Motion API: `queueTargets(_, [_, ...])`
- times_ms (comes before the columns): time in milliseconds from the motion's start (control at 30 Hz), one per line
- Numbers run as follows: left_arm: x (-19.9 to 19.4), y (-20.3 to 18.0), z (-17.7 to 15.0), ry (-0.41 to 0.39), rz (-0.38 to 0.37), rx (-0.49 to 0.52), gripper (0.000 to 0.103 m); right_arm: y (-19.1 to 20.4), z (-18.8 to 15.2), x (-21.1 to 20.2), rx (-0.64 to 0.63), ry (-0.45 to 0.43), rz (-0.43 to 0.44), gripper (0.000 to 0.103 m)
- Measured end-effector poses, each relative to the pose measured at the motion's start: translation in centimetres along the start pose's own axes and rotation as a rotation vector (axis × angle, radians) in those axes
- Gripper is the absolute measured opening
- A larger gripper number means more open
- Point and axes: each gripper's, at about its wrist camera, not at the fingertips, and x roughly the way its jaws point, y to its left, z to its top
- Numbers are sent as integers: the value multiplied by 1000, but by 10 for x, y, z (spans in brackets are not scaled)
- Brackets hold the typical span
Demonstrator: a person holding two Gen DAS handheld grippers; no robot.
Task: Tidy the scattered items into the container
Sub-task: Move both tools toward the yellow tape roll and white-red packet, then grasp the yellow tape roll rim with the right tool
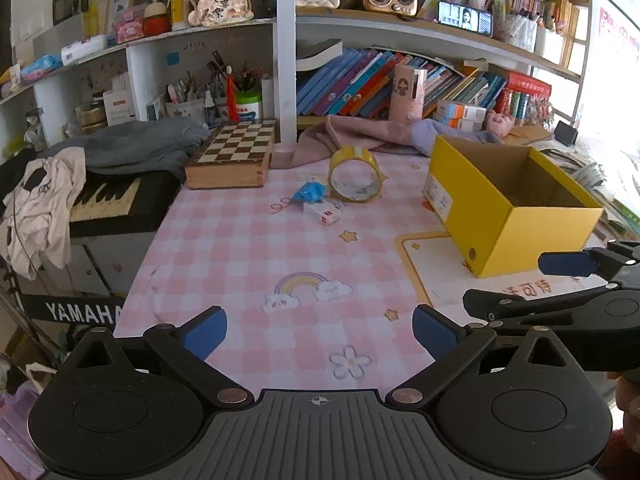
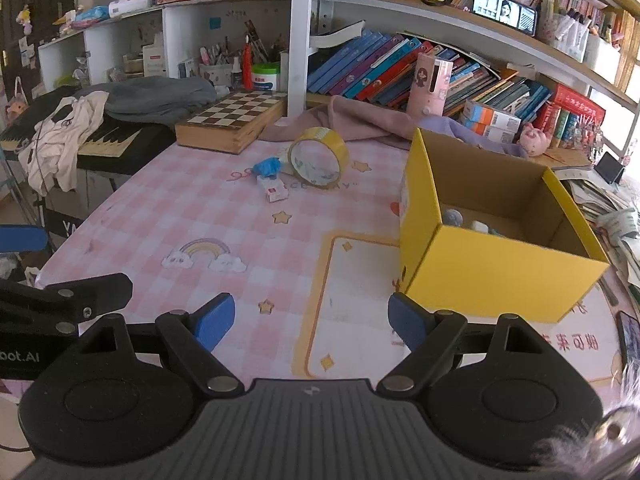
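Both the left gripper (image 1: pixel 320 330) and right gripper (image 2: pixel 311 318) hover with fingers spread, empty, over the pink checkered table (image 2: pixel 248 240); beyond lie a white eraser (image 1: pixel 322 212), blue wrapper (image 1: pixel 309 192) and upright yellow tape roll (image 1: pixel 355 176), left of the yellow cardboard box (image 2: pixel 492 264)

- A table (image 1: pixel 248 248) with a pink checked cover fills the frame's centre.
- White shelves (image 1: pixel 286 40) packed with books (image 1: pixel 352 80) span the top.
- A keyboard (image 1: pixel 108 200) sits at the left, draped with clothes.
- Bright daylight enters at the right edge.
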Motion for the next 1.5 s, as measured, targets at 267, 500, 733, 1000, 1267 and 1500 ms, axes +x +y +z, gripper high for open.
queueTargets(267, [37, 6, 22, 20, 16, 12, 100, -11, 27, 42, 15, 28, 1, 83])
queueTargets(500, [69, 12, 39, 43, 25, -11, 100, -24, 47, 78, 24, 52, 13, 83])
queueTargets(733, [104, 11, 59, 61, 46, 2, 100, -32, 70, 107, 25, 55, 24, 83])
queueTargets(1000, [147, 7, 74, 86, 59, 11, 100, -48, 106, 143, 17, 56, 27, 83])
queueTargets(1267, [203, -3, 82, 133, 78, -32, 100, -53, 146, 192, -91, 84, 50, 83])
queueTargets(1500, [247, -4, 91, 166, 96, -109, 99, -54, 172, 237, -182, 115, 37, 83])
